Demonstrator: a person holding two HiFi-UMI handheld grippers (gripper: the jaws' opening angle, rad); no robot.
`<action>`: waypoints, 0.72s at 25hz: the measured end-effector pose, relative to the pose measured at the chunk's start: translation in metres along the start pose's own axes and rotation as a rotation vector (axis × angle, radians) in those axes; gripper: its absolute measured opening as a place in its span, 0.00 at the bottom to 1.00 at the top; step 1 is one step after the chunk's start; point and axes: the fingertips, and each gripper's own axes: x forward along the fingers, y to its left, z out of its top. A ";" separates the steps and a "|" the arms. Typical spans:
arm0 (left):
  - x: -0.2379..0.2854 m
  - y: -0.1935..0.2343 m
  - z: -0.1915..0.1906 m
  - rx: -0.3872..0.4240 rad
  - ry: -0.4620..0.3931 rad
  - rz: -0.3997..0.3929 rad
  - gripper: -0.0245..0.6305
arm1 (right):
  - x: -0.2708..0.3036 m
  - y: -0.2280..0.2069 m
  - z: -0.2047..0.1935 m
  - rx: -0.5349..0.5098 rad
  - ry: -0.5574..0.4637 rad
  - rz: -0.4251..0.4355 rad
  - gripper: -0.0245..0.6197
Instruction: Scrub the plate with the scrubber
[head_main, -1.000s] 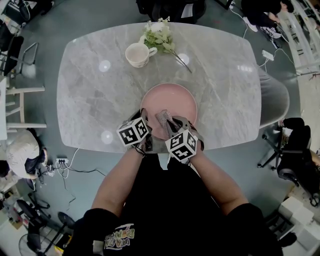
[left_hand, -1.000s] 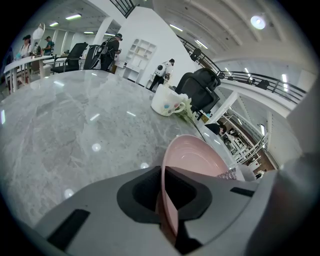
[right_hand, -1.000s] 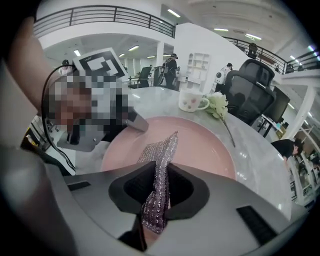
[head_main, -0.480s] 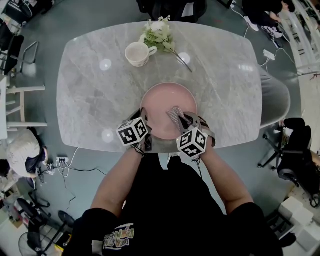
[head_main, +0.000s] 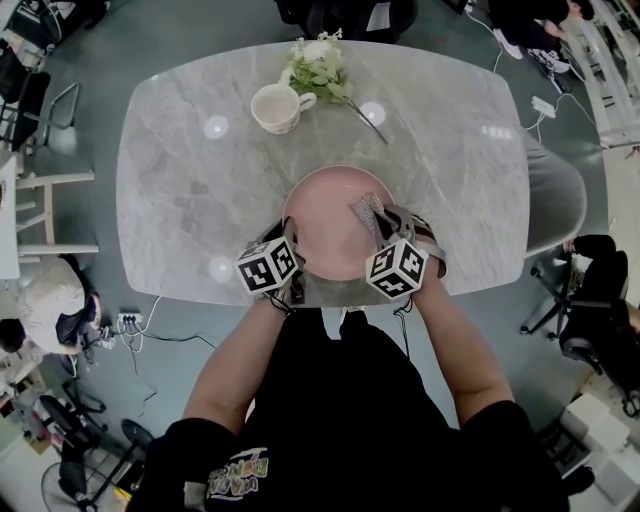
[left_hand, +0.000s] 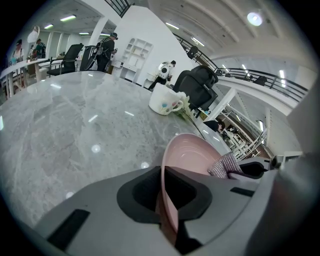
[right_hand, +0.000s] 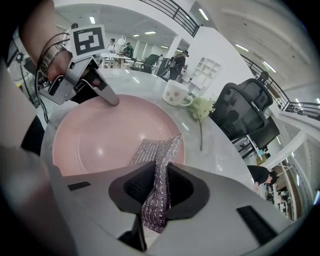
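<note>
With left gripper (left_hand: 167, 197) pinching plate (left_hand: 192, 155) rim and right gripper (right_hand: 159, 195) clamping scrubber (right_hand: 159, 150) over it, hard sideways strokes may lever the rim loose, skidding the plate.

Person's in a black short-sleeved tee (head_main: 345, 420) with a small colourful print (head_main: 238, 474) at the near left. Left gripper (head_main: 289, 236) and right gripper (head_main: 383, 222) are both grey plastic, and each carries a white cube (head_main: 268, 266) with black square markers. Thin dark bands (right_hand: 50, 56) circle the left wrist.
</note>
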 end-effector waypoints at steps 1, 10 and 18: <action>0.000 0.001 0.000 0.001 0.003 0.004 0.08 | 0.002 -0.005 0.000 -0.002 0.001 -0.009 0.15; 0.000 -0.001 0.001 0.006 0.004 0.002 0.08 | 0.015 -0.035 0.009 0.000 0.012 -0.067 0.15; -0.002 -0.001 -0.001 0.043 0.031 0.009 0.09 | 0.018 -0.050 0.021 0.107 -0.013 -0.064 0.15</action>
